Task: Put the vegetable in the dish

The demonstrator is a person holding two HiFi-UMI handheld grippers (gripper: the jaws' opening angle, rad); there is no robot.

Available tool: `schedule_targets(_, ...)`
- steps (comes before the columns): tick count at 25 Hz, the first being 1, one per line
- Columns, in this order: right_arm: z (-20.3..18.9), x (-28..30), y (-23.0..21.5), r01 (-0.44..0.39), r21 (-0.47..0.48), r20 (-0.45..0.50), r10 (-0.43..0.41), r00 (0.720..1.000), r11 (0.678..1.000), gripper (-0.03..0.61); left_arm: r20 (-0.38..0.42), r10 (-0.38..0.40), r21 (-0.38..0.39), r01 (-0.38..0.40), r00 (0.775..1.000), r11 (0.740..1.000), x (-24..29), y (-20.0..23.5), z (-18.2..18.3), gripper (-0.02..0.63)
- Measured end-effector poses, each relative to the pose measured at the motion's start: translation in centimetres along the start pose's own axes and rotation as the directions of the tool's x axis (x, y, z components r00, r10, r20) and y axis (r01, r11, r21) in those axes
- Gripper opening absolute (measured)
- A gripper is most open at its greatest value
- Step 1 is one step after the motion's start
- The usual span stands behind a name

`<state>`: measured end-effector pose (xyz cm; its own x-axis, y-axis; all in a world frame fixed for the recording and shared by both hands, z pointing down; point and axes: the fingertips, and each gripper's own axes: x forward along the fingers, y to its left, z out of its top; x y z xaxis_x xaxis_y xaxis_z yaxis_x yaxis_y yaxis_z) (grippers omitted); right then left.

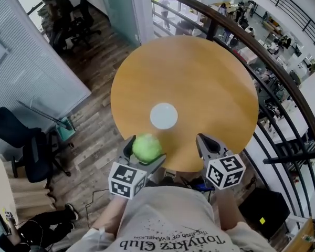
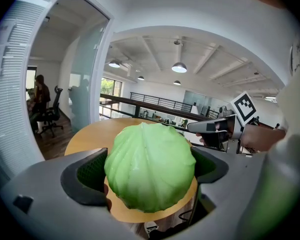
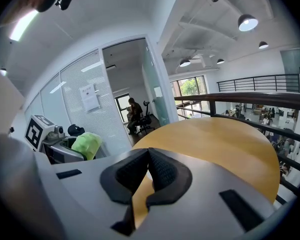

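Note:
A round green cabbage [image 1: 146,147] is clamped between the jaws of my left gripper [image 1: 145,150], just off the near edge of the round wooden table [image 1: 199,83]. In the left gripper view the cabbage [image 2: 150,166] fills the gap between both pads. A small white dish [image 1: 163,115] lies flat on the table, a little beyond the cabbage and to its right. My right gripper [image 1: 206,143] hovers at the table's near edge with its jaws pressed together and nothing between them; its own view shows the pads [image 3: 157,171] touching. The cabbage [image 3: 87,144] appears at the left there.
The table stands beside a black railing [image 1: 273,72] over an open atrium at the right. Office chairs [image 1: 21,146] and a glass partition [image 1: 21,67] stand at the left on the wooden floor. A person sits by a chair at the far left [image 1: 58,9].

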<state>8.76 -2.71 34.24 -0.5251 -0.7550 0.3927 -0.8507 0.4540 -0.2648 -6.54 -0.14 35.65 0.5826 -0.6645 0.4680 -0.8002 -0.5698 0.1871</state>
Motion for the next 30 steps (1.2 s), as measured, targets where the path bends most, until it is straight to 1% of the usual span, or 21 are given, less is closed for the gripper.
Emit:
schedule_targets(6,0.2,1.5,-0.8,0.002,0.014,-0.017,-0.001,1.0,1.0,0.021,-0.027,-0.004,-0.009,0.004,1.0,1.0,1.4,1.3,0.2,0.505)
schedule_targets(18,0.1,3.4,-1.3,0.072,0.071,-0.03,-0.07,0.997,0.995,0.021,-0.081,-0.067,0.036,0.07,0.994,0.997,3.9,4.2,1.4,0.505)
schedule_targets(26,-0.4,5.1,-2.2,0.093,0.103,-0.049,-0.089,0.995,0.99,0.021,-0.117,-0.094,0.055,0.101,0.989,0.993,6.0,5.2,1.2,0.505)
schedule_targets(30,-0.5,6.4,-2.9,0.103,0.112,-0.064,-0.097,0.993,0.988,0.021,-0.153,-0.102,0.068,0.114,0.983,0.991,7.6,6.2,1.0,0.505)
